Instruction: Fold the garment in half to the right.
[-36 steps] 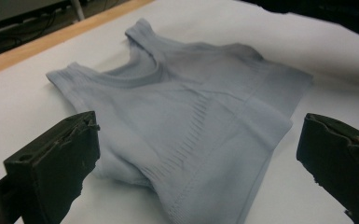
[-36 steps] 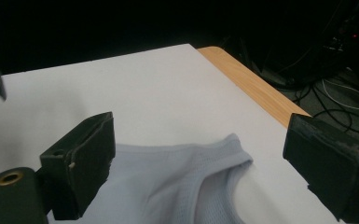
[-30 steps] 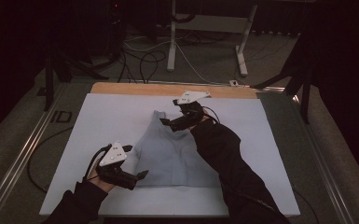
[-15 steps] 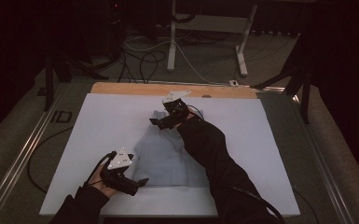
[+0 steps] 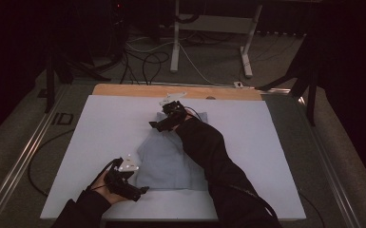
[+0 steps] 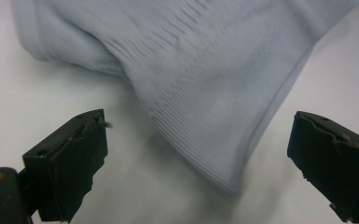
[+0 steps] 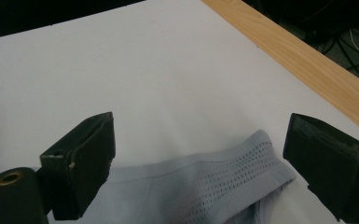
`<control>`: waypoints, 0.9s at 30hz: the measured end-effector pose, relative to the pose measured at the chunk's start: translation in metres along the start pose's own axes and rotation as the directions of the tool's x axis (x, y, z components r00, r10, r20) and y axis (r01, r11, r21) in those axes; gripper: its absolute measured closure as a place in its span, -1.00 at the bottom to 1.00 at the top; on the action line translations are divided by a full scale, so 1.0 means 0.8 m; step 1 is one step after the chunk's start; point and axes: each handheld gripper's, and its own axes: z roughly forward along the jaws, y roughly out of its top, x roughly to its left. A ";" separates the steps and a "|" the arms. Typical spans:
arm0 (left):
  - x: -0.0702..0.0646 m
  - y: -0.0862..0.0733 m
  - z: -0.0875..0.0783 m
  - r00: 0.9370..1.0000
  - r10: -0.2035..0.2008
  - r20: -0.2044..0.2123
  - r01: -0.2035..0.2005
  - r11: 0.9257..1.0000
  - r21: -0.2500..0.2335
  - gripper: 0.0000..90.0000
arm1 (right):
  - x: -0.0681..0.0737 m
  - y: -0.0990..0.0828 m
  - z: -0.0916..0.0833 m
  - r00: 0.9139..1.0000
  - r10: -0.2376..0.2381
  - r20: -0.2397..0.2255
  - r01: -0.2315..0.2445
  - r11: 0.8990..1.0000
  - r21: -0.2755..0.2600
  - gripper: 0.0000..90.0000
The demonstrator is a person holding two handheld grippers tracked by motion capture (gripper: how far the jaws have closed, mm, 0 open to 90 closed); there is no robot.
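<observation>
Garment (image 5: 171,159), pale blue ribbed knit, lies flat on white table cover (image 5: 104,128). L gripper (image 5: 134,191) sits at near-left corner of it; jaws wide, just been closing a bit, pads not pressing; cloth corner (image 6: 224,154) lies between them, ahead of tips. R gripper (image 5: 158,124) at far edge of garment, jaws wide apart, not pinching; perforated band (image 7: 233,177) sits between and just under them. Wooden table edge (image 7: 307,60) runs beyond R gripper.
</observation>
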 end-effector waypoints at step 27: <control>-0.025 0.018 0.023 0.990 0.139 0.014 -0.140 0.987 0.075 0.86 | -0.016 -0.002 0.026 0.999 0.034 0.004 -0.034 0.997 0.064 -0.80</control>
